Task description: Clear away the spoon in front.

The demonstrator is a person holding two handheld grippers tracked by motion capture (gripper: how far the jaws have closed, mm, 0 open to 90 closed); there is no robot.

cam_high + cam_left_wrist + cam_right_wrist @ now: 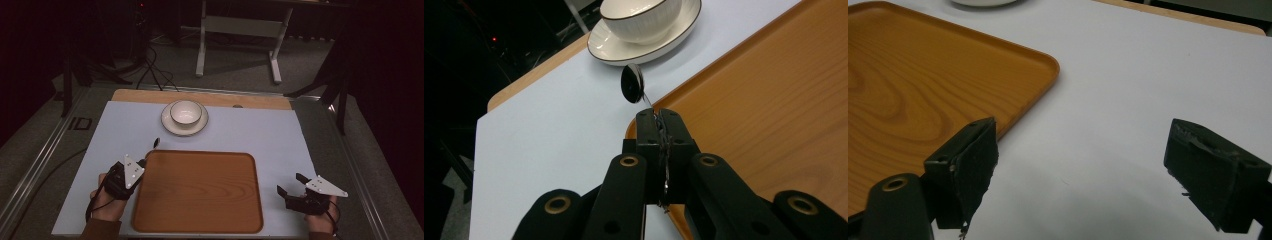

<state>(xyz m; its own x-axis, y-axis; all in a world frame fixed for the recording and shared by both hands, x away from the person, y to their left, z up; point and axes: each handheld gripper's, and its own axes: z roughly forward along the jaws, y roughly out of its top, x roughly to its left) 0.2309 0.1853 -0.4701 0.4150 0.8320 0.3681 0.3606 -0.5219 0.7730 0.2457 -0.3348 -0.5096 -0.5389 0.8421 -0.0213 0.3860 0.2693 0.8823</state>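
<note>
Dim floor and a white stand frame the far side of a pale blue table (240, 131), where a wooden tray (200, 192) lies at the near edge. At the tray's far left corner, the left gripper (657, 116) is clenched on the thin handle of a small metal spoon (632, 83). The spoon's long axis runs straight out from the jaws towards the far edge, its shiny rounded head turned on edge and raised above the table, pointing at a white bowl (186, 112) with a dark rim that sits on a saucer (172, 128) near the far edge. The left hand is plainly the nearer one to the bowl. Beside the tray's near right corner, the right gripper (1083, 170) hangs released, jaws wide apart over bare table.
</note>
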